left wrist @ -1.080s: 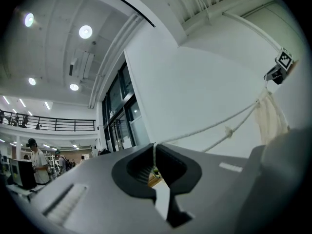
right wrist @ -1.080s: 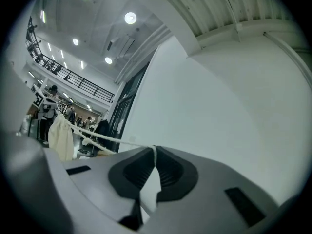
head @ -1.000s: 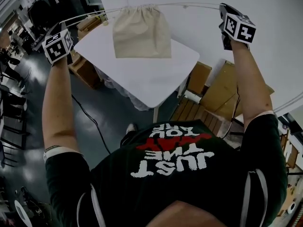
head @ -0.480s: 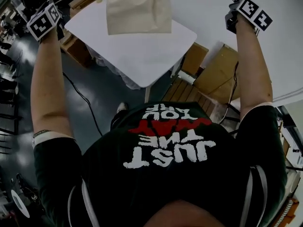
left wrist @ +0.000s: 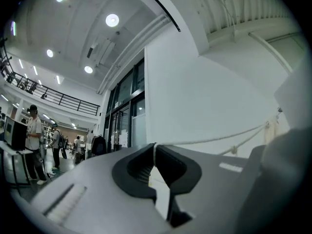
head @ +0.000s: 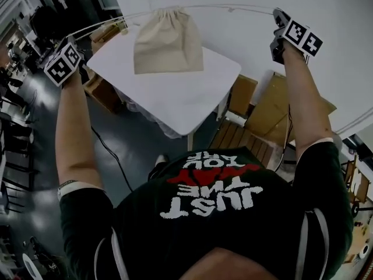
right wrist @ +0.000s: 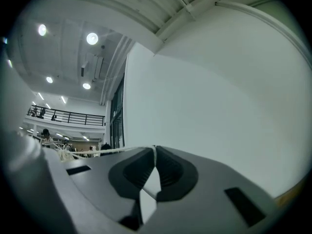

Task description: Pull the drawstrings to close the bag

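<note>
A beige cloth bag (head: 168, 41) hangs over the white table (head: 175, 101) with its mouth (head: 169, 10) bunched tight. White drawstrings run out from the mouth to both sides, pulled taut. My left gripper (head: 73, 38) is out at the left, shut on the left drawstring (head: 111, 23). Far out to the right, my right gripper (head: 278, 14) is shut on the right drawstring (head: 233, 7). In the left gripper view the string (left wrist: 214, 140) leaves the closed jaws toward the bag (left wrist: 271, 129). The right gripper view shows its string (right wrist: 102, 151) pinched the same way.
Cardboard boxes (head: 278, 107) and a wooden slatted crate (head: 242, 137) stand under the table's right side. More boxes (head: 102, 86) sit at its left, and a black cable (head: 111, 151) crosses the dark floor. People (left wrist: 33, 135) stand far off in the hall.
Half a second ago both grippers and the bag sat higher in the head view; now they are back lower. Both grips on the strings hold, and the strings stay taut.
</note>
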Motion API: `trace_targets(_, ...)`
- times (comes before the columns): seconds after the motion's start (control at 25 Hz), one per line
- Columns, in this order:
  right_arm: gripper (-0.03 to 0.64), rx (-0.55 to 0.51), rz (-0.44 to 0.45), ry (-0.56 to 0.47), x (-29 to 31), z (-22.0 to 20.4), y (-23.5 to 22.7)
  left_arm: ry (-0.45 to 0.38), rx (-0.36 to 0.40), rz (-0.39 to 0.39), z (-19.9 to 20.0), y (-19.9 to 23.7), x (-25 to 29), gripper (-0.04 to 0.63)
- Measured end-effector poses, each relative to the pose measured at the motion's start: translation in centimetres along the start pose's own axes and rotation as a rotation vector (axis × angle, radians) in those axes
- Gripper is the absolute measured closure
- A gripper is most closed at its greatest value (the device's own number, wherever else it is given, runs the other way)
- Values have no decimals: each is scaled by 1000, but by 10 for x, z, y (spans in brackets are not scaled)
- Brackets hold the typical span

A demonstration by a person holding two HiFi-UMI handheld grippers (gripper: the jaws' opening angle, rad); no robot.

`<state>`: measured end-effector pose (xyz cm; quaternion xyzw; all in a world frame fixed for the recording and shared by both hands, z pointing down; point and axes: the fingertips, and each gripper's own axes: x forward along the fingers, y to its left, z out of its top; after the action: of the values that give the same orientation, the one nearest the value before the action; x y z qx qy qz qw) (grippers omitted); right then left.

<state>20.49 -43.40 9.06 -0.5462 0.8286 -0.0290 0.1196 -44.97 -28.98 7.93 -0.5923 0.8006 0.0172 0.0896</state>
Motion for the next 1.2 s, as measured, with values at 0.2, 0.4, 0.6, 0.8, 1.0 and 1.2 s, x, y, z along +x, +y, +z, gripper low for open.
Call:
trace_targets(0.2,606,-4,3,3,-1,1,2,-5,-15,-3,-2,-2,-6,586)
trace_targets(0.4,604,-25,7,13,-1,-1,6,-6,-32,-38,-4,-4,-13,586)
trace_targets(0.6,605,-33,10,28,1,-5,11,23,-43,-45,-11,0,-16,586)
trace_targets(0.8,606,-24,11,54,-2,-9,11,63,-43,-14,-19,20,-22,586)
trace_targets(1.0,604,46,53,42,6,-7,9,25,-74,-56,-16,31,-20,584)
trace_targets(1.2,604,38,99,72,10,-26,23,54,-129,-43,-43,45,-23,586)
